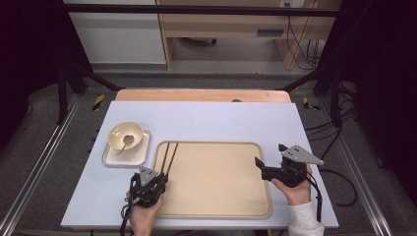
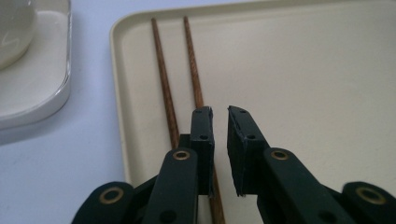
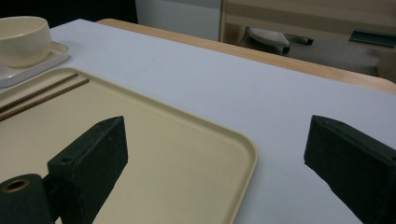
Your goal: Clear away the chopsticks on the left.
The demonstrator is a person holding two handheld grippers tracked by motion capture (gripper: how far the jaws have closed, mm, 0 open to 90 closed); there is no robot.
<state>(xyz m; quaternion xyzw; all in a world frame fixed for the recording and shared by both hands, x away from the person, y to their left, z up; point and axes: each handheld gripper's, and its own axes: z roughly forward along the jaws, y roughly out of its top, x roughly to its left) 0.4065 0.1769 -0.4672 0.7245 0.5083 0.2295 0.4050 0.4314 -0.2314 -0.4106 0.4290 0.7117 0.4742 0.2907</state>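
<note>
Since the chopsticks [image 2: 180,79] lie along the tray's [image 1: 216,210] left edge, the left tool [image 2: 220,114], nearly closed on nothing, should shift left to straddle both; the right tool [image 3: 215,144] waits wide open, empty.

Lighting: even, soft, from overhead; pale surface [image 1: 206,118] bright, room edges on both sides near black. Shadows: faint, short, close under the fingers [image 2: 204,135] and along the tray [image 2: 116,70] rim beside them. Glare: mild sheen on the bowl [image 1: 126,134] and on the tray ahead of the fingers. Focus: high view soft and low in detail; in both gripper views the nearest fingers [image 3: 93,158] blur, background beyond them also soft. Distortion: slight bowing at the edges.
</note>
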